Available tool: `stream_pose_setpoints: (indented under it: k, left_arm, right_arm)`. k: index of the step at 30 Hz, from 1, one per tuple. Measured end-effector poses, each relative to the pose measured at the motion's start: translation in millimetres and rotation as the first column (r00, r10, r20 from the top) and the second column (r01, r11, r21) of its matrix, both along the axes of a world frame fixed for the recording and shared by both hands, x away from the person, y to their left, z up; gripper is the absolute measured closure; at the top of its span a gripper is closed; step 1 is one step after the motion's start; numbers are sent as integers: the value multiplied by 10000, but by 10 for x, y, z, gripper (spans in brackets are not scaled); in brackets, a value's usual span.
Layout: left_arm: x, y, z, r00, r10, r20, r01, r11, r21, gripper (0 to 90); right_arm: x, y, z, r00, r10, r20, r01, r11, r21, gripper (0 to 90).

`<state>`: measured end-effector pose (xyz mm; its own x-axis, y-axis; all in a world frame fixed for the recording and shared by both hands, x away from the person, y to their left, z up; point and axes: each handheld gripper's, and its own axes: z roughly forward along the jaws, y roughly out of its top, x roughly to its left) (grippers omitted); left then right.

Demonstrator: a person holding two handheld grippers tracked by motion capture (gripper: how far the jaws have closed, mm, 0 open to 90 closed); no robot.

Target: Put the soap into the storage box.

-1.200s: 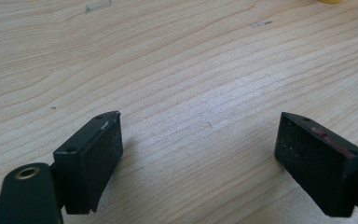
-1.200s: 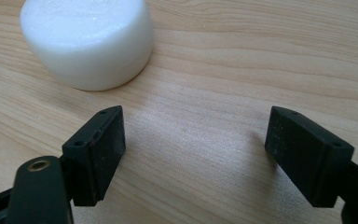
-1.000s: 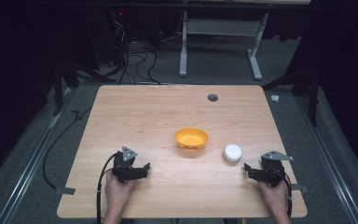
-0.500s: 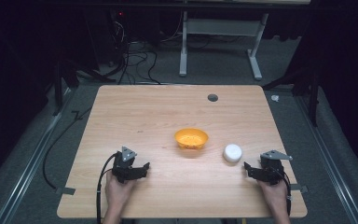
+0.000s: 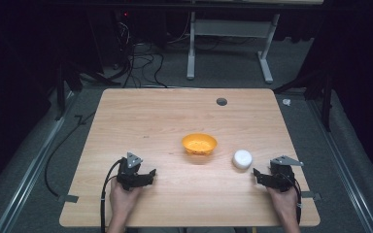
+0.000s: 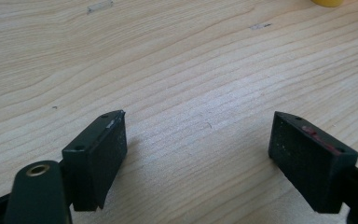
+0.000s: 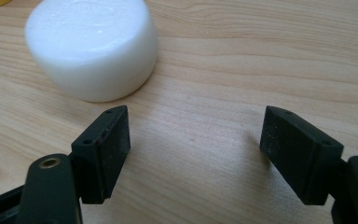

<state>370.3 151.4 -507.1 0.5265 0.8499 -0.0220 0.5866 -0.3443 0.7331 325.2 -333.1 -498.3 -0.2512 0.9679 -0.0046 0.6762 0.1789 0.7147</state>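
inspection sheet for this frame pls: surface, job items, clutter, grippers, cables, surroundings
Surface: wooden table, dark round hole near far edge.
Job's things: white puck just ahead of right gripper, untouched; orange bowl mid-table, looks empty.
Clutter: nothing seen.
Grippers: left gripper open, on table; right gripper jaws just been closing, gap remains, nothing between them.
Cables: cable trails from left gripper; cable tangle on floor.
Surroundings: grey floor, white desk frame behind.
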Motion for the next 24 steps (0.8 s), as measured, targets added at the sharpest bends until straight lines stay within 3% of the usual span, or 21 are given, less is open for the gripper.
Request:
stream_pose_setpoints:
  k: [15, 20, 24]
  left_arm:
    - [-4, -1, 1, 10000, -75, -3, 75, 10000, 13, 198]
    - [-4, -2, 1, 10000, -79, -1, 79, 10000, 13, 198]
    - [-4, -2, 1, 10000, -78, 0, 78, 10000, 10, 198]
  right_arm:
    - [-114, -7, 161, 9990, 134, 416, -141, 9998, 170, 246]
    - [-179, 27, 255, 9973, -71, 725, 48, 9995, 319, 223]
    - [-209, 80, 341, 9949, 81, 1005, -121, 9991, 402, 222]
